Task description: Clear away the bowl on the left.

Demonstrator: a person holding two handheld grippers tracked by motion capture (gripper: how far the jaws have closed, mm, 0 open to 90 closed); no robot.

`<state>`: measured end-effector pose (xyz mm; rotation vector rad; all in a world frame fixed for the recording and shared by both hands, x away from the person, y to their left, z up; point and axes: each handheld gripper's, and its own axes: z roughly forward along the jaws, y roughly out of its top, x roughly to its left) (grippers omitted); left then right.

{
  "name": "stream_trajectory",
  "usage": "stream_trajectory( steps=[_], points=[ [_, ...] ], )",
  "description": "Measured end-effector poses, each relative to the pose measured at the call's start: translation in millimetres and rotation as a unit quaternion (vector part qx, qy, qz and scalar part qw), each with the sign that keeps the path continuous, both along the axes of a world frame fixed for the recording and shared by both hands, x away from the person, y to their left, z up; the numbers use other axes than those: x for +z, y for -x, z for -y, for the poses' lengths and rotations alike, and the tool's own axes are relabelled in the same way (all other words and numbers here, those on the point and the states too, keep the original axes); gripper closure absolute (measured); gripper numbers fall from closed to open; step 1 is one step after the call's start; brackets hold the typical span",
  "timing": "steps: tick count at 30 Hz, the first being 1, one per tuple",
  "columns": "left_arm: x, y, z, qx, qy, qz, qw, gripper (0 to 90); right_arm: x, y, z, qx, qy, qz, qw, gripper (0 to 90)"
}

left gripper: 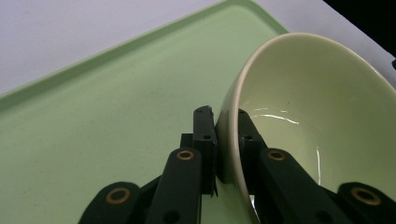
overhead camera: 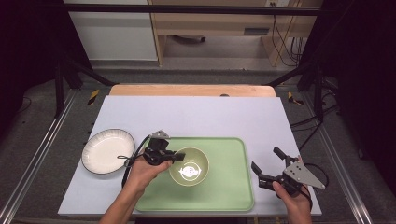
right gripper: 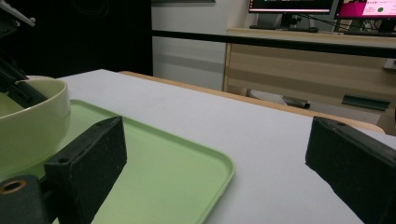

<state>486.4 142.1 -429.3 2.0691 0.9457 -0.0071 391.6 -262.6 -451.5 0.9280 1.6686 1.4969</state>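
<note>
A: How does the bowl (overhead camera: pixel 189 166) look?

B: It is a pale green bowl, glossy inside, with a small bright reflection at the bottom in the high view. It stands on the green tray (overhead camera: pixel 224 186), in the left half of it. The tray lies on a light sheet (overhead camera: pixel 196 114) that covers the table.

A: And the left gripper (overhead camera: pixel 173 156)?

B: Its jaws are closed on the bowl's rim. In the left gripper view one jaw is outside the wall and the other inside, and both touch the rim (left gripper: pixel 229 116). The left hand (overhead camera: pixel 147 170) comes from the bottom and points to the right, toward the bowl.

A: The right gripper (overhead camera: pixel 267 163)?

B: It is wide open and holds nothing. It is at the right of the tray, over the sheet, and the right hand (overhead camera: pixel 292 196) holds it near the table's front edge. In its own view the tray edge (right gripper: pixel 229 170) is between the two jaws.

A: Anything else?

B: A white plate (overhead camera: pixel 108 151) lies on the sheet, just left of the tray.
</note>
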Motion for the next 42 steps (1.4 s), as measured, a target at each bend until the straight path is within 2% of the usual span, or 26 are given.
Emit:
stream_trajectory(
  steps=[10, 25, 28, 30, 38, 42],
  points=[
    [-5.4, -2.8, -2.7, 0.003, 0.001, -0.014, 0.9999, 82.5, -0.1, -0.2, 0.5, 0.001, 0.001, -0.001, 1.0, 5.5],
    [-14.2, -2.4, 2.5, -0.007, -0.02, -0.023, 0.9995, 82.2, 0.1, 0.3, 3.2, -0.003, 0.0, -0.002, 1.0, 5.5],
    [-18.0, -2.8, 3.8, -0.007, -0.034, -0.023, 0.9991, 82.1, 0.5, 1.4, 3.0, -0.004, -0.004, -0.002, 1.0, 5.5],
    [-19.9, -3.2, 4.0, -0.004, -0.027, -0.027, 0.9993, 82.2, 0.2, 0.9, 2.8, -0.003, -0.003, -0.001, 1.0, 5.5],
    [-23.2, -5.4, 2.8, 0.001, -0.028, -0.033, 0.9991, 82.6, 1.0, 1.3, 5.6, -0.005, -0.006, 0.001, 1.0, 5.5],
    [-23.2, -5.2, 3.3, 0.003, -0.03, -0.027, 0.9992, 82.7, 1.1, 1.4, 6.6, -0.006, -0.004, 0.002, 1.0, 5.5]
  ],
)
